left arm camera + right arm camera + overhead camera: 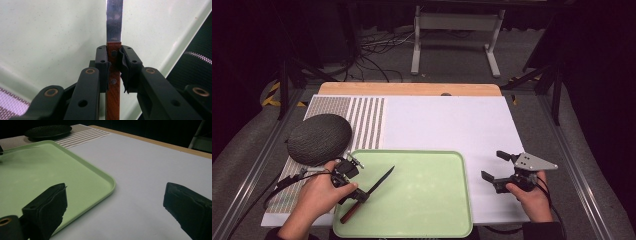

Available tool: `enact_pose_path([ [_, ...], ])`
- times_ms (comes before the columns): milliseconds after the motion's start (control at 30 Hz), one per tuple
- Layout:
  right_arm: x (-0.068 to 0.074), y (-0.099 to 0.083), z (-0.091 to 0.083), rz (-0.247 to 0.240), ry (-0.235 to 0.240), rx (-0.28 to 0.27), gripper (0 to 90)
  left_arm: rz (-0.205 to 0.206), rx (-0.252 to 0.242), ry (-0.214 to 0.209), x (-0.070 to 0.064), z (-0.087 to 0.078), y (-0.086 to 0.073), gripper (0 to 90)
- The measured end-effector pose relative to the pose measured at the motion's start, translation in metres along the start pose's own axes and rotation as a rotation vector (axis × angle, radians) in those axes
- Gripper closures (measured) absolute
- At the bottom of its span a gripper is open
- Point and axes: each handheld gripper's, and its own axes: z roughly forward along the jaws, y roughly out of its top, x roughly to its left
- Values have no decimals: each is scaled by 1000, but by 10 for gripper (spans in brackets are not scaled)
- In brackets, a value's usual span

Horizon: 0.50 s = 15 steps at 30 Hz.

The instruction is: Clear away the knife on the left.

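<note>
The left gripper (353,192) has its jaws clenched on the wooden handle of a knife (371,192), which lies slantwise over the near left corner of the green tray (432,210), blade pointing up and to the right. From the high view the grasp looks like a dark clump at the handle. The left gripper view makes it plain: both pads press the reddish handle (113,82) just below where the steel blade (114,20) begins, a rivet showing between them, with the pale tray floor beneath.

The right gripper (498,167) rests over the white worktop (447,125) to the right of the tray, jaws released and wide apart, grasping nothing. The right gripper view shows the tray's rounded corner (110,185) just beside one jaw. A dark domed object (319,138) sits on the striped mat (367,122) beyond the left hand (319,195).
</note>
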Motion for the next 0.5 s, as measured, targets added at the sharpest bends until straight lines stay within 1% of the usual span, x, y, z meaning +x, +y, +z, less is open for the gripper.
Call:
enact_pose_path([
  [133,0,0,0,-1,1,3,58,-7,-3,8,0,3,2,773],
  [167,0,0,1,-2,1,4,59,4,-4,15,1,4,2,773],
  [200,0,-1,1,-2,1,5,59,-9,-15,21,1,5,2,773],
  [233,0,-1,1,-1,1,5,58,2,-11,27,2,5,3,773],
  [267,0,-1,1,-1,1,5,59,-8,-14,26,1,6,3,773],
  [300,0,-1,1,-1,1,5,58,-5,-15,28,2,6,3,773],
  [333,0,-1,1,-1,1,6,58,-2,-11,29,2,7,3,773],
  [400,0,-1,1,-3,1,7,58,-10,-12,27,2,9,4,773],
  [433,0,-1,1,-3,0,8,58,-11,-2,27,2,9,4,773],
  [500,0,-1,1,-3,0,8,58,-5,-1,36,2,10,5,773],
])
